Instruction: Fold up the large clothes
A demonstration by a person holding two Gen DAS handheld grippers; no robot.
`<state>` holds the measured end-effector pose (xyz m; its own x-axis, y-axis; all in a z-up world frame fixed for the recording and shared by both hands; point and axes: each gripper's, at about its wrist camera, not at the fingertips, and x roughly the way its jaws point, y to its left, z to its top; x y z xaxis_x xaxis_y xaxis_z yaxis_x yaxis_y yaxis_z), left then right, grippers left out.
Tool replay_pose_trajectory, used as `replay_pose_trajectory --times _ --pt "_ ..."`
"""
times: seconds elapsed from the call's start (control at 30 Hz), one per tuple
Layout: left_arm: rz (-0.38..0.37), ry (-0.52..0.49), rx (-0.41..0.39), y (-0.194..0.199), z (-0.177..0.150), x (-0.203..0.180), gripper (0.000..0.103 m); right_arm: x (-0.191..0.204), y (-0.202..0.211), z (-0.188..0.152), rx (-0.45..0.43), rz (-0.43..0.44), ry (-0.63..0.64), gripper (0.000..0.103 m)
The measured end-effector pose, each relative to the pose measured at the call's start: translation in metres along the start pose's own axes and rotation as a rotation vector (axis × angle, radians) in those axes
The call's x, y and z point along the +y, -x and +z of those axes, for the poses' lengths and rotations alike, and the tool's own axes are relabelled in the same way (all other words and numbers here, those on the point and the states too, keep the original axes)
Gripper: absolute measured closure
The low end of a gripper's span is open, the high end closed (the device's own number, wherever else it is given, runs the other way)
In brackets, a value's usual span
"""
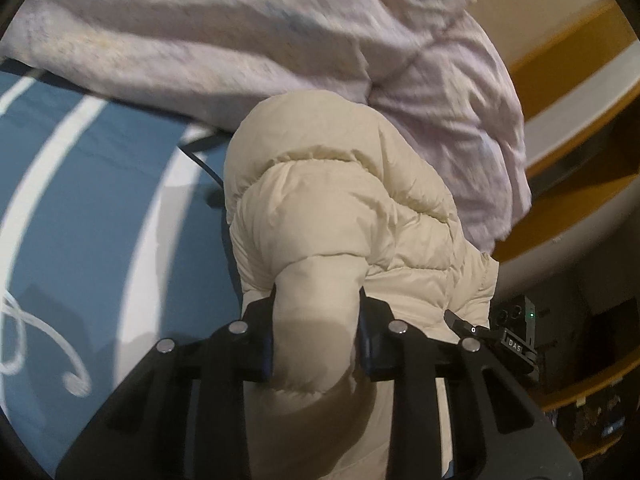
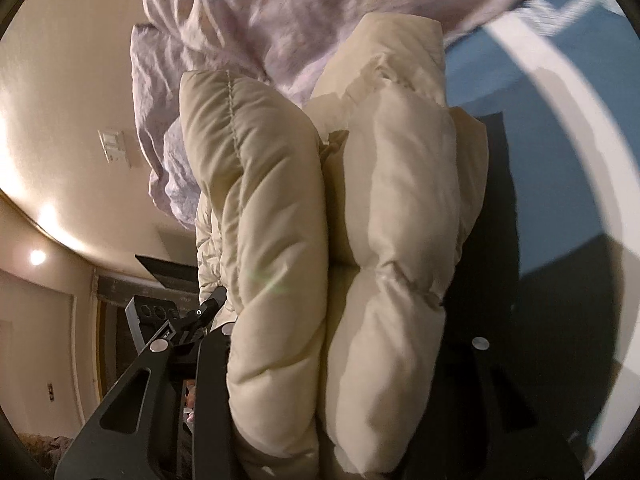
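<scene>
Cream quilted puffer jacket: pinched in left tongs and right tongs, lilac duvet at twelve o'clock. Risk: slippery padding escaping both narrow grips.

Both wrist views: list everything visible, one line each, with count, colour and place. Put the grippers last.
Puffer jacket: one, cream, bunched up in the middle of both views, held in both grippers.
Blanket: one, pale lilac, crumpled, behind the jacket.
Bed cover: one, blue with white curved stripes, under the jacket and blanket.
Cord: one, white, looped on the bed cover at the left of the left view.
Wall switch: one, white, on the cream wall at the left of the right view.
Left gripper: one, black, jaws clamped on a fold of the jacket.
Right gripper: one, black, jaws pressed on a thick roll of the jacket.
</scene>
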<state>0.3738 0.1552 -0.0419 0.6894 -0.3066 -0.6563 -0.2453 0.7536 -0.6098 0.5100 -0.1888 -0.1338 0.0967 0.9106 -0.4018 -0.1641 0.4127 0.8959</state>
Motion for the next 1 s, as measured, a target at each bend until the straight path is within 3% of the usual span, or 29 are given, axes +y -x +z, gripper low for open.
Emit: replay_pose_trajectory --times 0.2,0.4,0.53,0.67,1.0 --pt "0.064 -0.002 -0.051 0.013 0.019 0.018 0.073 0.017 -0.032 0.012 0.044 -0.023 0.057 0.065" --pt "0.117 -0.014 -0.047 0.008 0.02 0.028 0.071 0.018 -0.038 0.01 0.054 -0.06 0.058 0.065" --pt "0.165 -0.039 -0.046 0.004 0.019 0.025 0.066 0.031 -0.045 0.009 0.048 -0.122 0.051 0.054" --pt "0.225 -0.074 -0.053 0.007 0.019 0.018 0.058 0.042 -0.035 0.003 0.038 -0.2 0.08 0.045" --pt "0.3 -0.121 -0.083 0.022 0.018 0.006 0.054 0.054 -0.004 0.006 -0.036 -0.307 0.114 0.043"
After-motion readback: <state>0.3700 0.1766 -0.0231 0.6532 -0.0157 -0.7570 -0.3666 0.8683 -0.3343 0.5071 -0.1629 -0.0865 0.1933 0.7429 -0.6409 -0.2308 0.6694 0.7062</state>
